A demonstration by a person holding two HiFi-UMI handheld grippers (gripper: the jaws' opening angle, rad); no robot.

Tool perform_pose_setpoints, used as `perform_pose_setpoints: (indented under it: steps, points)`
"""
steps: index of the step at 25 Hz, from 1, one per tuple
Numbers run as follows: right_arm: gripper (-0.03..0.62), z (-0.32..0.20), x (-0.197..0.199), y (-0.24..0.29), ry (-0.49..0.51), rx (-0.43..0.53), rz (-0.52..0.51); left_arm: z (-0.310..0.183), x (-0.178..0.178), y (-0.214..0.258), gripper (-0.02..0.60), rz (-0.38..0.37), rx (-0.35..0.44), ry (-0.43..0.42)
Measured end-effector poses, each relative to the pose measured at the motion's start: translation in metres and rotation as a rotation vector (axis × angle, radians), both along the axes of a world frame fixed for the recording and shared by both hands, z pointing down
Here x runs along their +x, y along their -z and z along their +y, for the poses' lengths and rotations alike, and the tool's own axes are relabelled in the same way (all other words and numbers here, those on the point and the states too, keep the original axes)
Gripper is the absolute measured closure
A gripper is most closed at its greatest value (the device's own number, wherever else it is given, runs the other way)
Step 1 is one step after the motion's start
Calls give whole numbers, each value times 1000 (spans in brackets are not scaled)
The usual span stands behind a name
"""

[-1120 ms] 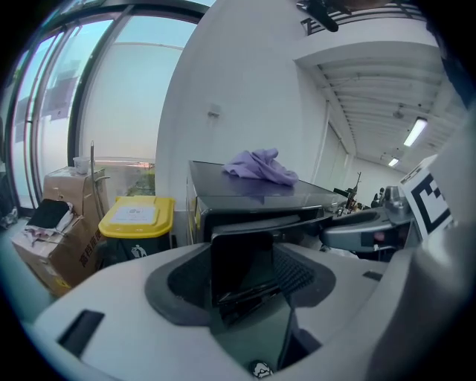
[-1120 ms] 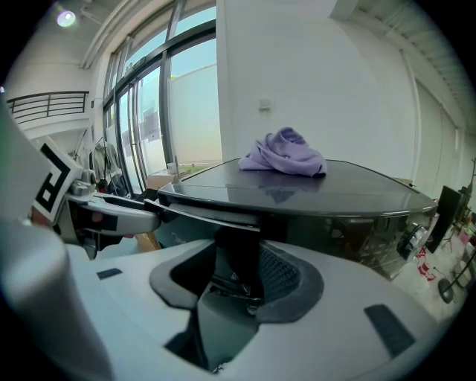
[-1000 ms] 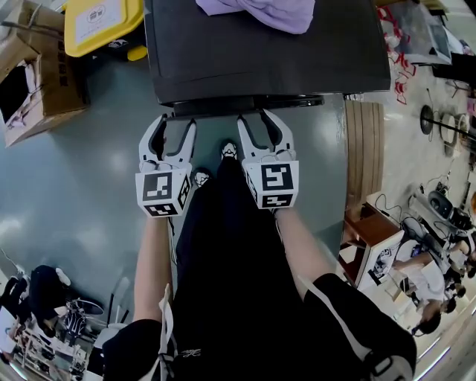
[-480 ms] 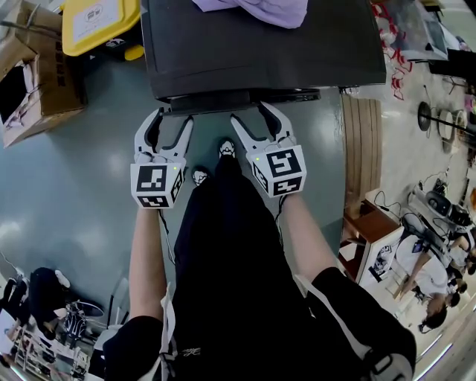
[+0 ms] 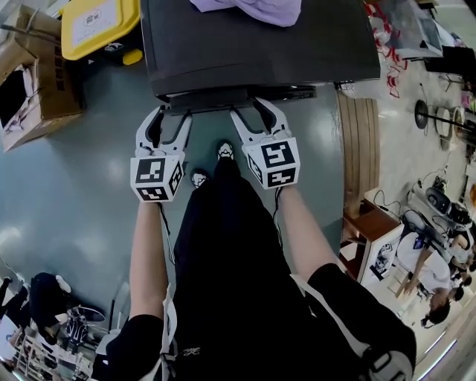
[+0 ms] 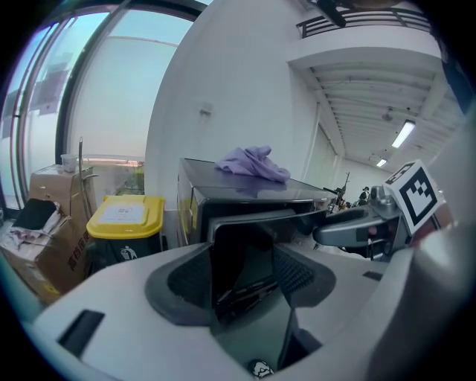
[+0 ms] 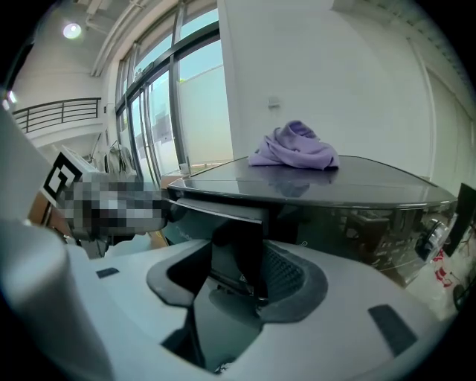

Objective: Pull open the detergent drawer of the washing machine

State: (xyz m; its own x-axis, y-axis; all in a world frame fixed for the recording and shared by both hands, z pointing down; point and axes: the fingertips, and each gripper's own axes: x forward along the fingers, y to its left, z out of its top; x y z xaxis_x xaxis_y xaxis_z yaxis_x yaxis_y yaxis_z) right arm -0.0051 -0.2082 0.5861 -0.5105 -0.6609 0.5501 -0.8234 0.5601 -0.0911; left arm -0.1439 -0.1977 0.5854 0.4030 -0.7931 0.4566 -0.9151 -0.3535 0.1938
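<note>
Black washing machine w/ crumpled purple cloth on top. Its dark detergent drawer sticks out a little along the front edge. Left gripper is at drawer's left end, jaws wide apart, drawer end btwn them, no clear press. Right gripper is further right on the same drawer front, jaws part-open and just been closing, drawer edge btwn them, not clamped.

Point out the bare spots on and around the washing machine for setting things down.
Free: the black washing machine's top in front of the purple cloth; grey floor between the cardboard box and the person's legs. Crowded: the machine's front at the dark drawer, and the far right past the wooden slats.
</note>
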Motion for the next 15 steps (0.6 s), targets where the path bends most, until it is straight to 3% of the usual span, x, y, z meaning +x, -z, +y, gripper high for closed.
perform_pose_setpoints:
  steps: [3,15]
  points:
    - [339,1,-2,-3,27,-10,-3,2,1,0,325,-5,-3,-2]
    - [355,5,-2,-4,9,-35,13,7,1,-2,325,11,6,23]
